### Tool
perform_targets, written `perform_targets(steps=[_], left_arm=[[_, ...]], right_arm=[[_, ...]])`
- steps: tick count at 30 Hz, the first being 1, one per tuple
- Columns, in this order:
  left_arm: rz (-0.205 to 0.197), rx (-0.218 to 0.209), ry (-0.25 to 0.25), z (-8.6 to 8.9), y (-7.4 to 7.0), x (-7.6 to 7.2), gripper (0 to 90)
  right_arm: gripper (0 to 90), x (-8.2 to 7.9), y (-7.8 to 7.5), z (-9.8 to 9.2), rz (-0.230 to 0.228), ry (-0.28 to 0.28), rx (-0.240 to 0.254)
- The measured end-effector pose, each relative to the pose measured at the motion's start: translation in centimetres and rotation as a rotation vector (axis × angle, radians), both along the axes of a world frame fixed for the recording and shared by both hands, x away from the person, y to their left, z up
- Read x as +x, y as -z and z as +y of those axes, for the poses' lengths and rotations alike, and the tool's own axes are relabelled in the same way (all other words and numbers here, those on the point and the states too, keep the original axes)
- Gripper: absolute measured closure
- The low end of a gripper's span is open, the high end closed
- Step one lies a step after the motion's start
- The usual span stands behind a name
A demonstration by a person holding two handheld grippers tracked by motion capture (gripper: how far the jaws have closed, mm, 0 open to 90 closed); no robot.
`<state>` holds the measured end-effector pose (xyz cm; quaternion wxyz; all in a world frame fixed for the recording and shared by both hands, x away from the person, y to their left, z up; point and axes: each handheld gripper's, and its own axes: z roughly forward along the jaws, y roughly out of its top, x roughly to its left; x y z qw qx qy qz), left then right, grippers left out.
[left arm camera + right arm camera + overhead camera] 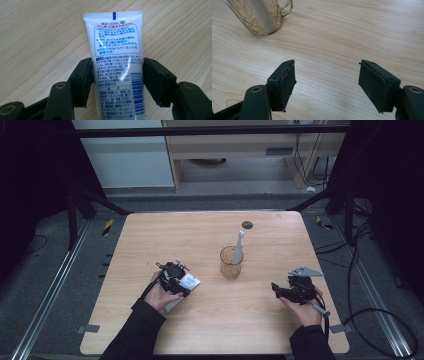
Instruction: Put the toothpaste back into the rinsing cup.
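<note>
Toothpaste tube [113,67] is what I'm dealing with here, lying flat on the wooden table [210,320] near my left edge, printed back side up, crimped end pointing away from me. My left claw [117,80] straddles it about mid-body with one pad on each side. The left pad looks right against the tube's edge and the right one sits just beside it, but I don't see the plastic dented, so I'd call the jaws apart and not actually pinching yet.

Handling guess: light, soft plastic, glossy (there's a shine across the print, so probably a bit slippery). Squeeze the middle hard and it'll just cave in, maybe squirt if the cap's loose. I'd grab across the width where the pads sit now, or lower toward the cap end, where I'd expect it to be stiffer, and close gently.

My right claw [327,82] is wide open over bare wood with nothing between its jaws.

Other stuff: an amber glass mug [231,262] mid-table with a toothbrush [239,246] standing in it, well apart from the tube. That one's fragile and tippy, so I'd mind it. Small dark disc [247,224] near the far edge, out of the way.
</note>
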<state>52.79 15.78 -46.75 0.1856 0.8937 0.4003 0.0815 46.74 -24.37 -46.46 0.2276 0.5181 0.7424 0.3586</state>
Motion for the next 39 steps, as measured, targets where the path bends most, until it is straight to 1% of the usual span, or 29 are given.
perform_targets(steps=[2, 7, 9, 12, 15, 19, 20, 23, 25, 28, 30, 31, 32, 34, 39], left_arm=[[0.006, -0.005, -0.008, 0.0, 0.1, 0.0, 41.5], [0.001, 0.002, -0.012, -0.1, 0.1, -0.2, 45.1], [0.003, 0.002, -0.011, 0.0, 0.0, -0.2, 48.0], [0.011, -0.019, -0.032, 0.1, -0.2, -0.2, 53.3], [0.014, -0.031, -0.041, 0.4, -0.4, -0.2, 59.6], [0.006, -0.04, -0.052, 0.5, -0.7, -0.5, 65.4], [0.001, -0.038, -0.048, 0.5, -0.7, -0.6, 66.2], [-0.01, -0.035, -0.057, 0.7, -0.9, -0.9, 67.7], [-0.023, -0.05, -0.064, 1.1, -1.3, -1.1, 68.2], [-0.059, -0.077, -0.08, 1.7, -2.1, -1.3, 68.6], [-0.097, -0.109, -0.096, 2.0, -2.9, -1.6, 68.8], [-0.108, -0.119, -0.1, 2.1, -3.2, -1.6, 68.8], [-0.129, -0.139, -0.108, 2.2, -3.6, -1.8, 68.9], [-0.161, -0.16, -0.115, 2.4, -4.2, -2.0, 68.9], [-0.225, -0.197, -0.125, 2.5, -5.5, -2.2, 69.1]], right_arm=[[29.5, 0.0, 0.0, 0.0, -0.002, 0.0, -0.001], [29.5, 0.0, 0.0, 0.0, -0.004, 0.0, -0.003], [29.5, 0.0, 0.0, 0.0, -0.003, 0.0, -0.002], [29.5, 0.0, 0.0, 0.0, -0.001, 0.001, 0.0], [29.6, 0.0, 0.0, 0.0, -0.002, 0.002, 0.0], [29.7, -0.1, 0.0, 0.0, 0.0, 0.0, 0.001], [29.7, -0.1, 0.0, 0.0, 0.001, 0.001, 0.001], [29.7, -0.1, 0.1, -0.2, -0.001, 0.001, -0.004], [29.8, -0.1, 0.1, -0.2, -0.001, 0.003, -0.003], [29.8, -0.1, 0.2, -0.3, 0.001, 0.005, -0.001], [29.8, -0.1, 0.2, -0.3, 0.0, 0.005, -0.002], [29.8, -0.1, 0.2, -0.3, -0.001, 0.006, -0.001], [29.8, -0.1, 0.2, -0.4, -0.002, 0.006, -0.001], [29.8, -0.2, 0.1, -0.4, -0.003, 0.008, -0.001], [30.0, -0.2, 0.2, -0.4, -0.005, 0.009, 0.002]])
